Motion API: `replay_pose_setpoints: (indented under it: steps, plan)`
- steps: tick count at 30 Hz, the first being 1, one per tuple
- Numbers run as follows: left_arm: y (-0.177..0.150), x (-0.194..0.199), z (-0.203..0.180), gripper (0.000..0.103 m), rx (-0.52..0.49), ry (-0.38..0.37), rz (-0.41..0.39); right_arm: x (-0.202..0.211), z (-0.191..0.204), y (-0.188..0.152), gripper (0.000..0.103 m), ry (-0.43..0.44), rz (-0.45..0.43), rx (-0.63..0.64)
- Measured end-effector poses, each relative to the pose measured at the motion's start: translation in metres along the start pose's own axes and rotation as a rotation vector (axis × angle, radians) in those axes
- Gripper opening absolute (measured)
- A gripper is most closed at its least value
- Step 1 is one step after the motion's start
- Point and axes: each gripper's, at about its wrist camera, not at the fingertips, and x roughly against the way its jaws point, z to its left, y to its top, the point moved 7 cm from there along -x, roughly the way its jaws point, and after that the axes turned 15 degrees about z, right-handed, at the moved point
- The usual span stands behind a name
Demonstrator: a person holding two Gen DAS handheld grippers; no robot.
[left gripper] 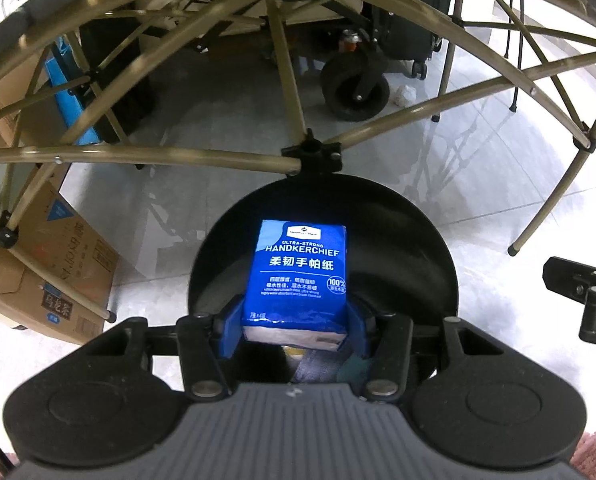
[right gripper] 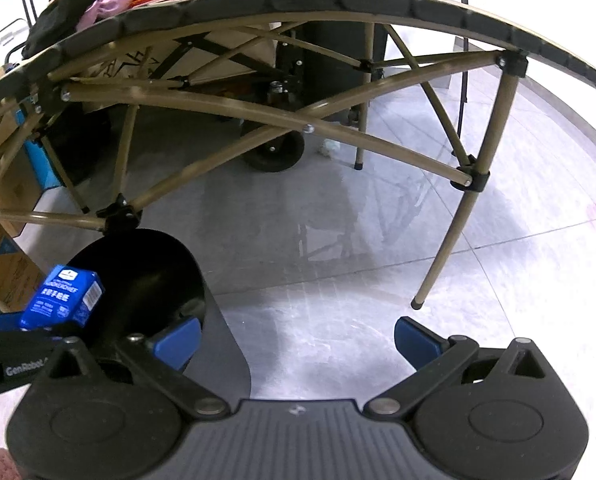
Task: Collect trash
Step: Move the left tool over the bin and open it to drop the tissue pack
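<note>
My left gripper is shut on a blue handkerchief tissue pack, its blue pads pressing the pack's two sides. The pack hangs over the mouth of a round black bin on the floor; some scraps show inside beneath it. In the right wrist view the same pack sits at the far left above the bin. My right gripper stands open to the right of the bin, with only floor between its pads. A crumpled white paper lies on the floor by a black wheel.
A folding table's tan frame spans overhead, its legs standing around the bin. Cardboard boxes sit at the left. A cart wheel and a dark suitcase stand behind. Pale tiled floor lies to the right.
</note>
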Motion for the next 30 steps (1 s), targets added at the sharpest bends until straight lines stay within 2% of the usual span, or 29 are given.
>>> replay_pose_setpoints:
  steps: [8,18,30]
  plan:
    - [0.001,-0.011,-0.012,0.053,0.001,-0.013,0.044,0.000,-0.007,-0.002,0.103,-0.002,0.001,-0.015]
    - [0.000,-0.031,-0.020,0.053,0.025,-0.042,0.158,-0.004,-0.012,-0.004,0.103,-0.020,0.015,-0.030]
    - [-0.001,-0.039,-0.024,0.053,0.044,-0.054,0.218,-0.017,-0.022,-0.007,0.103,-0.036,0.056,-0.064]
